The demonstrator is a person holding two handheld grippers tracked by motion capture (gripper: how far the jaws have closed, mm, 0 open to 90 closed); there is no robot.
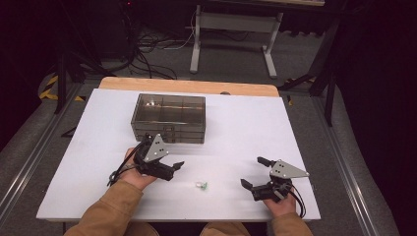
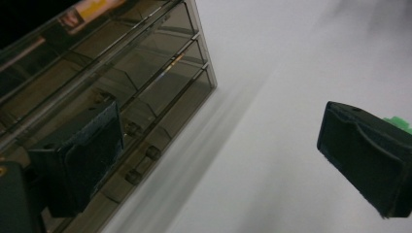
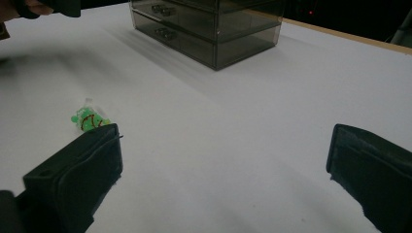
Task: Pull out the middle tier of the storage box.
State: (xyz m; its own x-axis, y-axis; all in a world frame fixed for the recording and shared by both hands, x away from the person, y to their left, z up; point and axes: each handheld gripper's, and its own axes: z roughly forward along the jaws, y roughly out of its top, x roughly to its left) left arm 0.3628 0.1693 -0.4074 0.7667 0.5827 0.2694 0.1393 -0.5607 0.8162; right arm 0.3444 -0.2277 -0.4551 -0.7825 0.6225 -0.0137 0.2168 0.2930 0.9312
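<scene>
Right gripper view: the jaws of the right gripper (image 3: pixel 221 179) stand wide apart and empty, the small green toy (image 3: pixel 88 119) lying on the white table (image 3: pixel 252 116) just beyond the left jaw; to take it cleanly, I judge, shift sideways until it sits between the pads, then lower and close gently; the left gripper (image 1: pixel 173 166), jaws likewise apart, hovers near the smoky drawer box (image 1: pixel 168 118), the hand (image 1: pixel 135 173) low over the table.

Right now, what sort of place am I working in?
Probably a recording lab or studio: a white tabletop amid dark surroundings, loose black cables on the grey floor, and a smoky clear plastic drawer box.
</scene>
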